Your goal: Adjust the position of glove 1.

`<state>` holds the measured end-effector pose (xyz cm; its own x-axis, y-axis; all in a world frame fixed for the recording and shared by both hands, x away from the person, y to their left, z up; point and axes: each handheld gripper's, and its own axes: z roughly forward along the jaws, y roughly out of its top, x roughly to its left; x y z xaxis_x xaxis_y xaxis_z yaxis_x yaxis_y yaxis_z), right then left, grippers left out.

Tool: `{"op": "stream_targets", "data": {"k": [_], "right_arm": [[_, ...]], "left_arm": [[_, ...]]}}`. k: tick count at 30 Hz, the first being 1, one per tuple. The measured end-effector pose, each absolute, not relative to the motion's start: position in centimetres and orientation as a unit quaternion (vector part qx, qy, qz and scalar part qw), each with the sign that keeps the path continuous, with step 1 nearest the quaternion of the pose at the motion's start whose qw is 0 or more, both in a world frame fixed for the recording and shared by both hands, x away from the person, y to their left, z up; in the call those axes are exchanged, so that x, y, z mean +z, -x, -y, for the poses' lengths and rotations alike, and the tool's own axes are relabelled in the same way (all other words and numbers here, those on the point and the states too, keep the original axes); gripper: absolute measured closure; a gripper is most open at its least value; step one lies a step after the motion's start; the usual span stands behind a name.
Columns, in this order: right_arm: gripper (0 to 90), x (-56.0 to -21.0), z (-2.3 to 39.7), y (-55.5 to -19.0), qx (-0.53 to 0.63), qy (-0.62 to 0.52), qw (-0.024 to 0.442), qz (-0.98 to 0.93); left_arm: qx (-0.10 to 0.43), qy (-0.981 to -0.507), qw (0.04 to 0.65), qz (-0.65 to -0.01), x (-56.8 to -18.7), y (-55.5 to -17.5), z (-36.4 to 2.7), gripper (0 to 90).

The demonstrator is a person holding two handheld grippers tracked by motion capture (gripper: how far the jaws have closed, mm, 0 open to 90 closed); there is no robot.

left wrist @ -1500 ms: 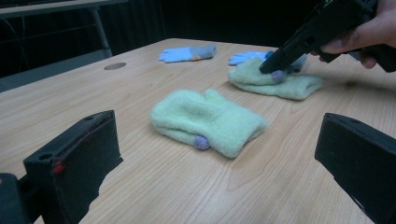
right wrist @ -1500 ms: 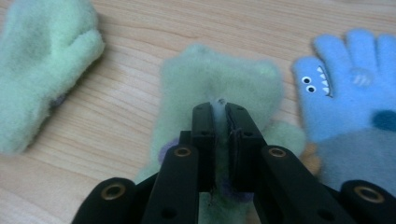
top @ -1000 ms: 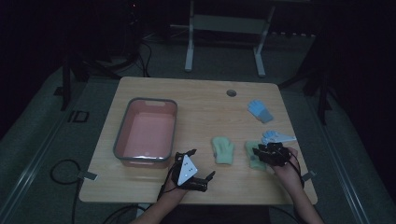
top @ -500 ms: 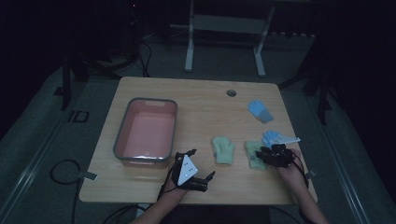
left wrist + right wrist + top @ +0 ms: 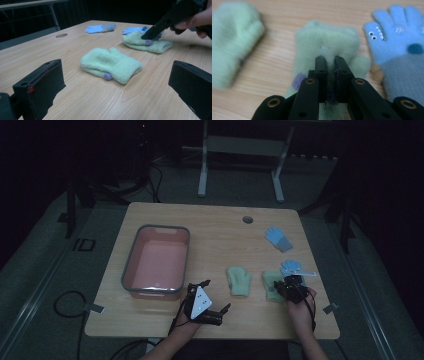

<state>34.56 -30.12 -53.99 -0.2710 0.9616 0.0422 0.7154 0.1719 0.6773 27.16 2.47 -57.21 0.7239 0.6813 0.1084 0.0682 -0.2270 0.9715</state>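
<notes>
Right gripper [image 5: 329, 62] has its jaws pinched down on the green mitten [image 5: 327, 42], with fuzz bunched between them; its cuff is hidden under the gripper. Just to its right sits a blue glove [image 5: 397, 37] with googly eyes, cut off by the frame. The other mitten [image 5: 110, 63] lies to its left, blurry there. Left gripper [image 5: 115, 82] is spread wide with nothing in it, pointing at that mitten. Bin [image 5: 131, 265] sits beyond it, and another blue glove [image 5: 278, 238] lies farther back.
</notes>
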Motion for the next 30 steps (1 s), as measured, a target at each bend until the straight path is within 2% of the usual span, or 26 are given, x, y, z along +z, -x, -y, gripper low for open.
{"op": "stream_targets", "data": {"k": [11,14,30], "right_arm": [[83.5,-49.6,26.6,-34.8,0.319,-0.544,0.230,-0.741],[83.6,-48.8,25.5,-34.8,0.333,-0.537,0.222,-0.742],[83.5,-49.0,18.7,-34.7,0.337,-0.516,0.193,-0.763]], "left_arm": [[0.270,-0.735,0.568,-0.255,-57.2,-27.2,-2.5,0.2],[0.269,-0.735,0.568,-0.255,-57.2,-27.2,-2.5,0.2],[0.270,-0.735,0.568,-0.254,-57.2,-27.1,-2.5,0.2]]}}
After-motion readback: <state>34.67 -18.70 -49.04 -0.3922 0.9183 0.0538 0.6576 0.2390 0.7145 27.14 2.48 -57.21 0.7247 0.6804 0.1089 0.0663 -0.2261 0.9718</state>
